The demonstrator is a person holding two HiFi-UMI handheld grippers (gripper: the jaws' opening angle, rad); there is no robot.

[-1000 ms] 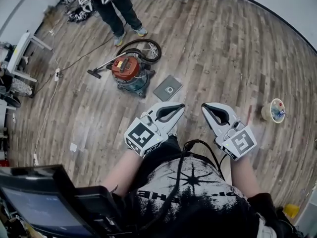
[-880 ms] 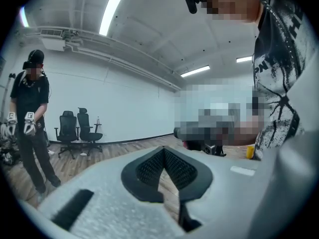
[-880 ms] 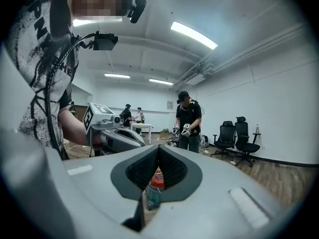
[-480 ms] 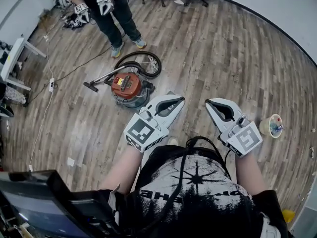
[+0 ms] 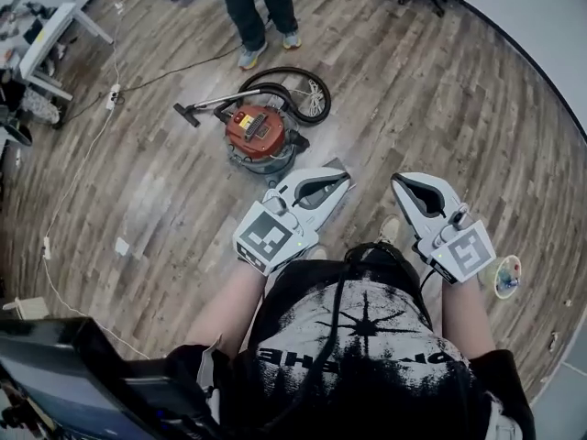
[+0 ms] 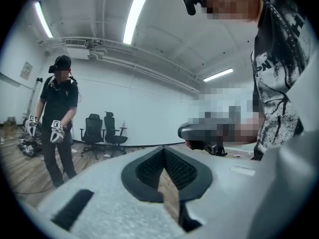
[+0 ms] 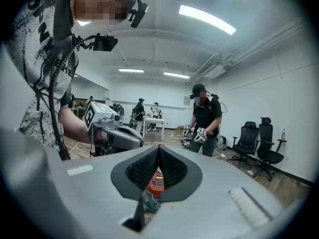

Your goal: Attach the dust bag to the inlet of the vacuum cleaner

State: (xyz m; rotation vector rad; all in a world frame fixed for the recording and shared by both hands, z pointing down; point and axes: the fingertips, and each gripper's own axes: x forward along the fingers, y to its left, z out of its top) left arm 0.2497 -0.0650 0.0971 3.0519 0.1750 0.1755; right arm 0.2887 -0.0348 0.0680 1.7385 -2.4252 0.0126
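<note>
Head view: I hold the left gripper (image 5: pixel 337 181) and right gripper (image 5: pixel 401 184) closed and empty, near the vacuum cleaner (image 5: pixel 261 136). I judge this the approach step. The dust bag (image 5: pixel 336 164) lies just beside the cleaner.

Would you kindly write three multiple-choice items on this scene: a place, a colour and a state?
1. Where does the vacuum cleaner stand?
A. on a table
B. on the wooden floor
C. on a chair

2. What colour is its lid?
A. blue
B. yellow
C. red-orange

3. How do the jaws of the left gripper and right gripper stand?
A. both shut, empty
B. both wide open
C. shut on a cloth

1 B: the head view shows it on the planks.
2 C: its top is red-orange.
3 A: each gripper view shows the tips together, nothing held.
</note>
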